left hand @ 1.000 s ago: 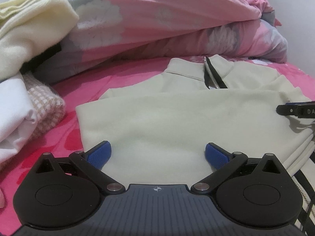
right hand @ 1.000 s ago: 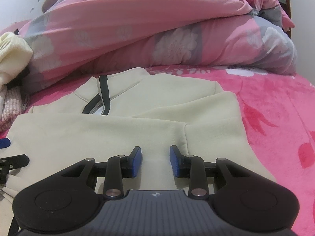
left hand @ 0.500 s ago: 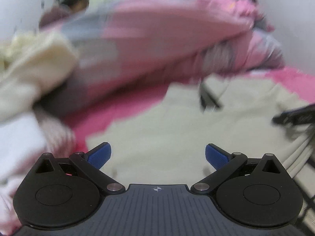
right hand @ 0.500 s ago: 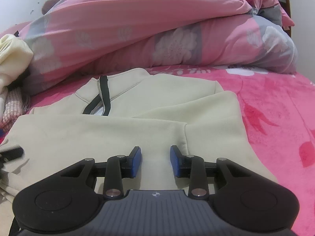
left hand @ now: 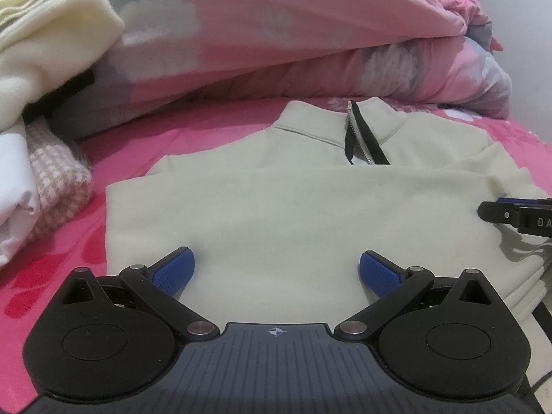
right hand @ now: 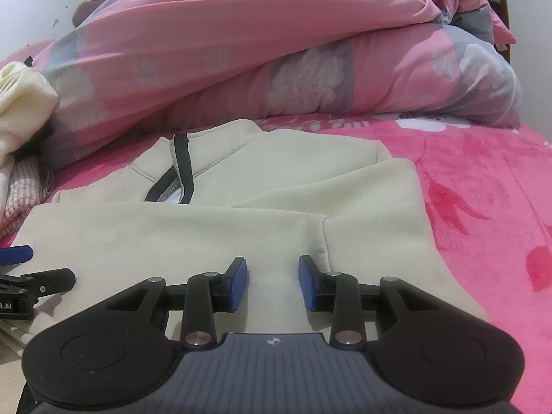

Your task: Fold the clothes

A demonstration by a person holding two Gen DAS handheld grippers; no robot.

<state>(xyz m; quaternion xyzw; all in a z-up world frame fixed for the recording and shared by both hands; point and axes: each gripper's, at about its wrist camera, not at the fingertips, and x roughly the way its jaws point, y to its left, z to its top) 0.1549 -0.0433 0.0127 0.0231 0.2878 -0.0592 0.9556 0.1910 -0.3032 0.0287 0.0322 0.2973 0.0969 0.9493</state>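
A bed (right hand: pixel 483 179) with a bright pink flowered cover carries everything here, and a bulky pink and grey quilt (right hand: pixel 241 51) is heaped along its far edge against a pale wall. Toward the bed's left side sits a heap of other clothes (left hand: pixel 38 79), cream, white and pink-checked.

The cream zip-neck top (left hand: pixel 276 214) lies flat in the middle of the bed, collar toward the quilt, zip partly open. Its lower part is folded up over the chest, so a straight folded edge crosses just below the zip, and on the right a sleeve (right hand: pixel 372 214) lies turned in along the body.

The left hand-held gripper (left hand: pixel 276 270) hovers low over the near edge of the folded panel, its fingers spread wide with nothing between them. A second ago it sat in much the same spot; half a second ago its view was blurred and pointed higher, so it swung up and has come back down, now slightly nearer the cloth. The right hand-held gripper (right hand: pixel 272 283) has barely moved over that second: its fingers stand parted by a narrow gap above the cloth near the sleeve seam, pinching nothing.

Neither holds the fabric, and the top's shape is unchanged across the second. My reading is that the left side made a repositioning move rather than a fold; whether another fold is wanted cannot be told from this.
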